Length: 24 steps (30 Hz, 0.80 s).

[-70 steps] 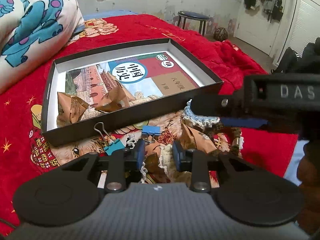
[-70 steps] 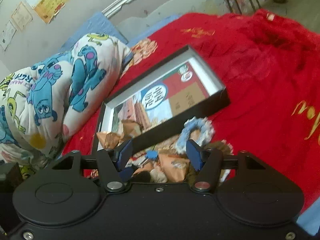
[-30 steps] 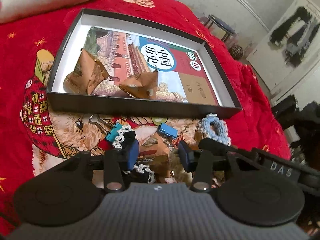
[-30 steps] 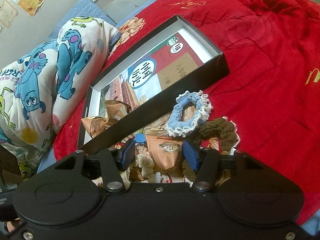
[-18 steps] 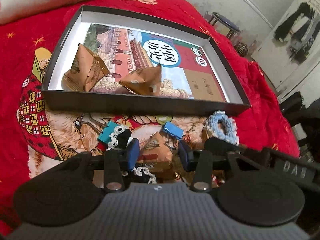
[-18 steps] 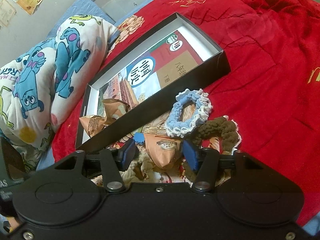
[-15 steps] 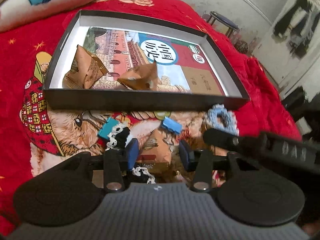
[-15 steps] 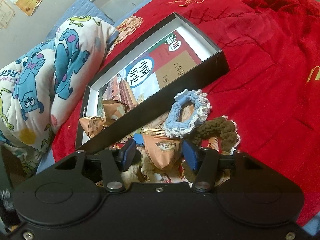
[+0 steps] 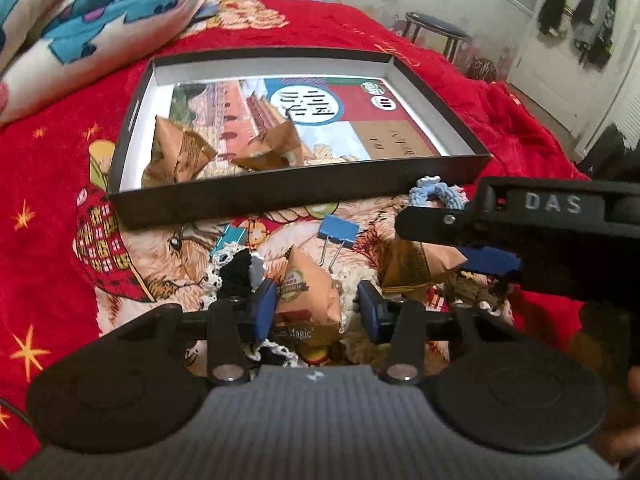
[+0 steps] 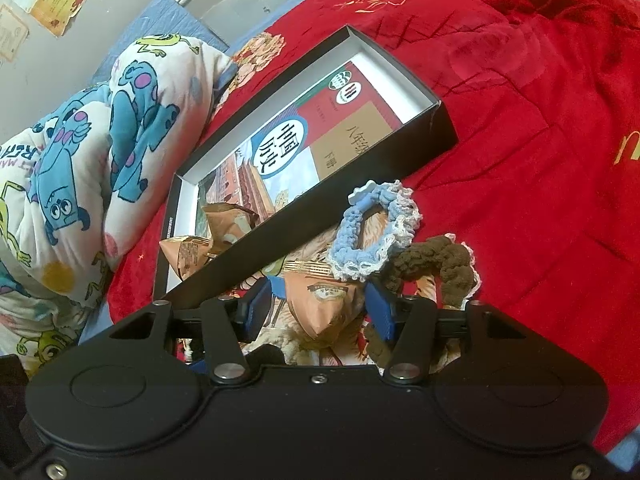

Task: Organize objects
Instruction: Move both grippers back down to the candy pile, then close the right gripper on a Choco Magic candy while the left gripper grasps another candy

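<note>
A black shallow box (image 9: 300,196) (image 10: 320,216) lies on the red bedspread with a picture book and two orange snack packets (image 9: 180,152) inside. In front of it sits a loose pile. My left gripper (image 9: 316,308) is closing around an orange packet (image 9: 304,292); the left pad touches it and the right pad stands just off it. My right gripper (image 10: 318,308) straddles another orange packet (image 10: 324,304) with a small gap at the left pad. It also shows in the left wrist view as the right gripper (image 9: 472,240).
The pile holds a blue binder clip (image 9: 338,232), a teal clip (image 9: 228,236), a black lace scrunchie (image 9: 236,272), a blue crochet scrunchie (image 10: 372,236) and a brown one (image 10: 436,264). A cartoon quilt (image 10: 80,140) is heaped to the left. A stool (image 9: 436,28) stands beyond the bed.
My left gripper has shifted sideways and rolled, so the box now sits squarer in its view, and its jaws have narrowed on the packet. The right gripper has stayed put.
</note>
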Available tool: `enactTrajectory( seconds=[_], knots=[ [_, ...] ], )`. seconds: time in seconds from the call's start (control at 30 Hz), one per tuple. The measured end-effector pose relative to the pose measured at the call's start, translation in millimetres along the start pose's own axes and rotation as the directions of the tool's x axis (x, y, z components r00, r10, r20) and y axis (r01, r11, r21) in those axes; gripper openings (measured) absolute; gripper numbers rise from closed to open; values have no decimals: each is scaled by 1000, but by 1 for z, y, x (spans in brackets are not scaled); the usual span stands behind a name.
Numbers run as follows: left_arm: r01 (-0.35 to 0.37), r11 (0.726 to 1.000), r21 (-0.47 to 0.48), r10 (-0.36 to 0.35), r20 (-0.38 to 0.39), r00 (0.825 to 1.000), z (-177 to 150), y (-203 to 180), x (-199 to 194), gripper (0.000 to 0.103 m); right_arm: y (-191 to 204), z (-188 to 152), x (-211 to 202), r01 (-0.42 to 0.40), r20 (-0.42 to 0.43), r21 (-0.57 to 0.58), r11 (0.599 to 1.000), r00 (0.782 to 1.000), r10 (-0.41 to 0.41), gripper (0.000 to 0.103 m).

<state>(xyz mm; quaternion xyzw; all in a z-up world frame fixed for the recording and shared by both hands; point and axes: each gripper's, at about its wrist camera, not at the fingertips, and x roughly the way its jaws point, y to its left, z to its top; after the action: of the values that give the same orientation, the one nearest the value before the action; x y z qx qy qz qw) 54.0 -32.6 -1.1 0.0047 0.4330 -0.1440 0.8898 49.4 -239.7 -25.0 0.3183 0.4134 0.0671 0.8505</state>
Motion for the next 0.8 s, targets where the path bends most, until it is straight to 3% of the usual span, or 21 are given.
enactTrajectory(
  seconds=[0.13,0.2,0.27,0.53,0.63,0.7,0.73,0.8],
  knots=[
    [-18,999,31,18,17,1000,0,-5,-3,48,0,0,-1,-4,1,6,1000,1000,4,52],
    [-44,998,46,43,30,999,-1,-6,-2,54,0,0,-1,-5,1,8,1000,1000,5,52],
    [-85,994,70,82,44,996,-3,-8,-1,69,0,0,-1,-5,1,5,1000,1000,5,52],
    [-136,989,57,129,107,986,-7,-1,-21,74,-1,0,2,-5,-7,6,1000,1000,5,52],
    [-157,986,64,148,129,981,-8,1,-22,66,-1,0,2,-5,-7,4,1000,1000,5,52],
    [-123,990,65,117,100,988,-7,1,-17,54,-1,0,2,-3,-8,3,1000,1000,3,52],
    [-109,992,67,104,75,992,-8,1,-12,42,0,-1,2,-2,-8,2,1000,1000,2,52],
    [-97,993,68,93,52,994,-11,0,-4,38,0,-1,2,-2,-8,1,1000,1000,2,52]
  ],
)
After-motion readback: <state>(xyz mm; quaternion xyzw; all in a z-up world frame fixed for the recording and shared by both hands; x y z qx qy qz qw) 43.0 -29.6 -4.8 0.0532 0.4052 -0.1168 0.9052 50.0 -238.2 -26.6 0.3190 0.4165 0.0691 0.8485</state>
